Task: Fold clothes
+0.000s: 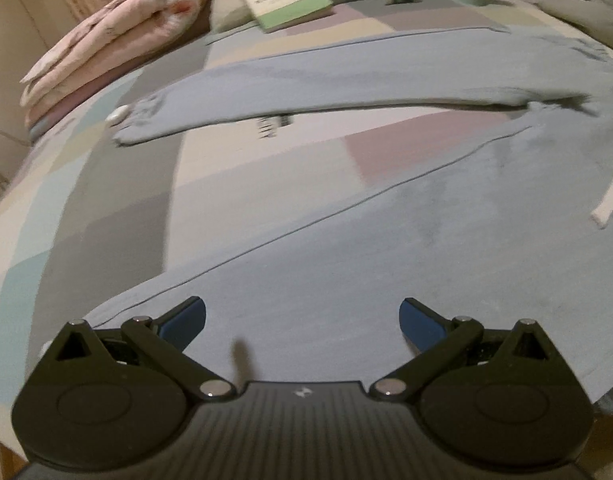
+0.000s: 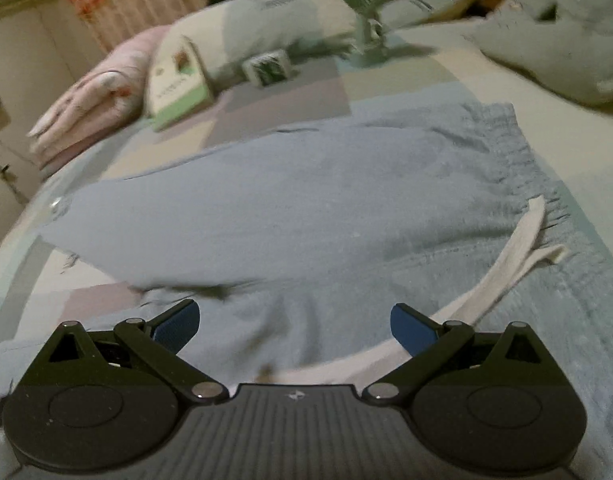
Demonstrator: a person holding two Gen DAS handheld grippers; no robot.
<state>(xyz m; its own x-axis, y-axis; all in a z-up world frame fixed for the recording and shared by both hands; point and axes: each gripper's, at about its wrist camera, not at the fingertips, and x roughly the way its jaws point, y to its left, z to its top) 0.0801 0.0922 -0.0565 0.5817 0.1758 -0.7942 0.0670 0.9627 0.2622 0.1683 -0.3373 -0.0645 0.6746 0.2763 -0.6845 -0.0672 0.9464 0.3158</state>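
my left gripper (image 1: 302, 320) was spread wide and empty over one leg of the blue trousers (image 1: 346, 216). my right gripper (image 2: 294, 326) gaped too, above their crotch, white drawstring (image 2: 514, 256) beside. the trousers lay flat on the patchwork bedspread (image 1: 106, 208).

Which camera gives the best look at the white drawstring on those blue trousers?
The right wrist view: the white drawstring runs from the gathered waistband toward the open right gripper. The left wrist view catches only one short end at its right edge.
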